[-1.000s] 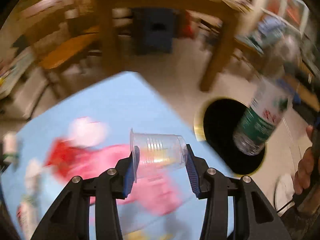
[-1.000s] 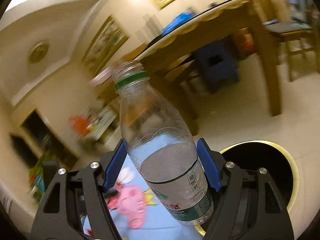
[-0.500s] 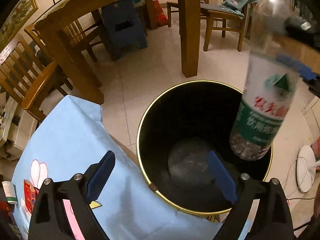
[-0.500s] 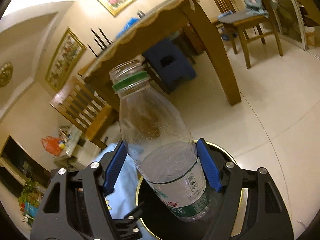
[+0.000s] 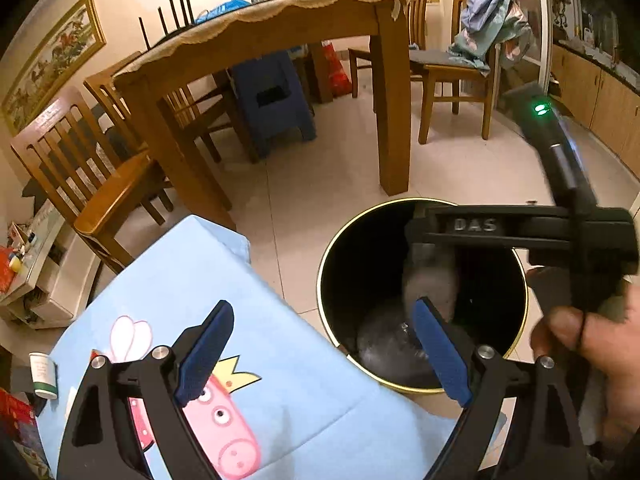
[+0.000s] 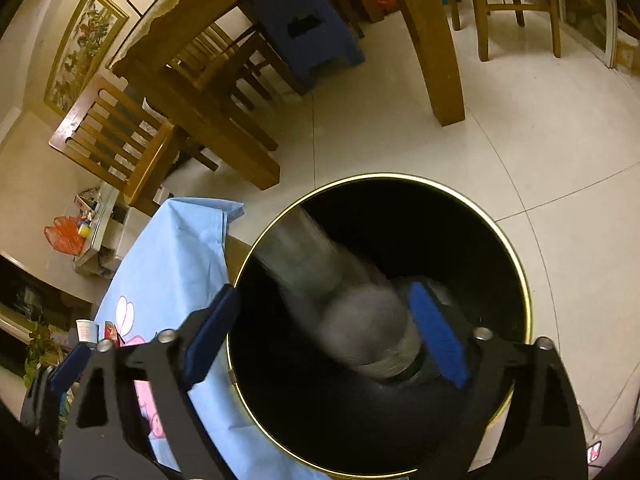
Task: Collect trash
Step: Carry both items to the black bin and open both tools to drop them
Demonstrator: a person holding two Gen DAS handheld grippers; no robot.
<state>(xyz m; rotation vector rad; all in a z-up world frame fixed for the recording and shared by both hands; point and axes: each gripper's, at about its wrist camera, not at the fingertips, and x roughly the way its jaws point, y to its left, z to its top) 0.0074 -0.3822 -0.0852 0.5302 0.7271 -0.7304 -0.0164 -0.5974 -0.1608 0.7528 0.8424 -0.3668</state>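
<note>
A black trash bin with a gold rim stands on the tiled floor beside the blue-clothed table. My left gripper is open and empty over the table edge next to the bin. My right gripper is open above the bin mouth; it also shows in the left wrist view. The clear plastic bottle is a blurred streak falling into the bin, free of the pads; it shows blurred in the left wrist view. A clear cup lies at the bin's bottom.
A wooden dining table with chairs and a blue stool stands behind the bin. A white paper cup and red packaging sit at the table's left end. The cloth bears a pink pig print.
The left gripper opened and dropped the clear cup into the bin. The right gripper then tipped down over the bin and opened, and the bottle is falling in.
</note>
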